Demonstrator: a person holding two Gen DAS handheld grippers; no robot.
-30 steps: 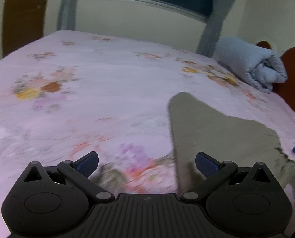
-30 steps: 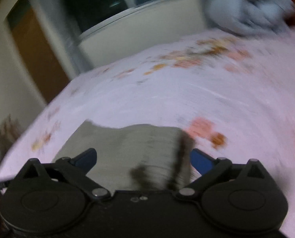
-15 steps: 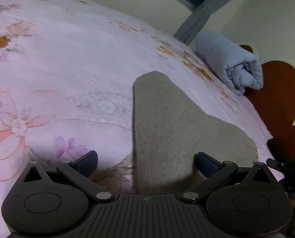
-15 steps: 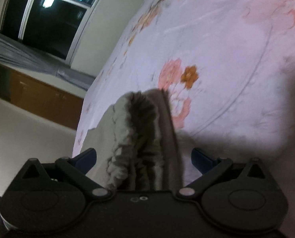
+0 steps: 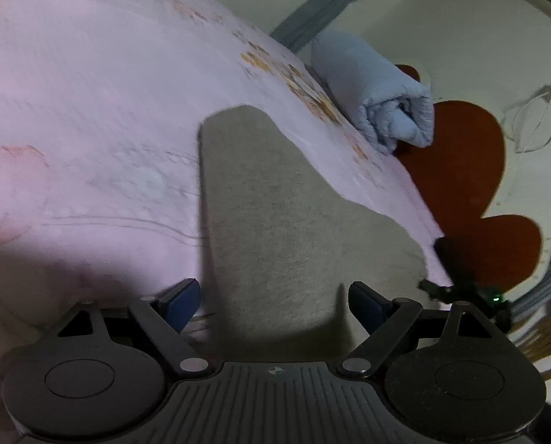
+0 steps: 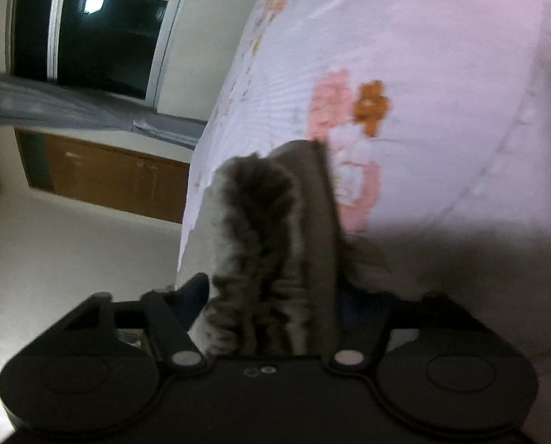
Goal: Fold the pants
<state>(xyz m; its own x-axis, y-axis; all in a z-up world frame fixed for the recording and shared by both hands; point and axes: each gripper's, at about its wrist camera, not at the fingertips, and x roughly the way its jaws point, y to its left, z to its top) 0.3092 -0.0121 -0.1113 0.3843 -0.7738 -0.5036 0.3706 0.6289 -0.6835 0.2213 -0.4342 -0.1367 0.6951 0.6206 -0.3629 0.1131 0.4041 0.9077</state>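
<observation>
We judge the step in hand to be taking hold of the grey-beige fuzzy fabric pants (image 5: 275,214) at both ends before lifting. To do it well, we should seat the cloth deep between the fingers, taking every layer, and lift both ends together.

The left gripper (image 5: 274,298) stands with its fingers wide apart, astride the near edge of the pants at lower centre of its view. The right gripper (image 6: 271,296) has its fingers drawn in against the bunched, gathered waistband at lower centre of its view; it looks clamped on it.

The pants lie on the pink floral bedsheet (image 5: 90,129). Their long axis runs from lower centre toward upper centre of the left view, the narrow rounded end pointing away, near the rolled pale-blue quilt (image 5: 379,96).
</observation>
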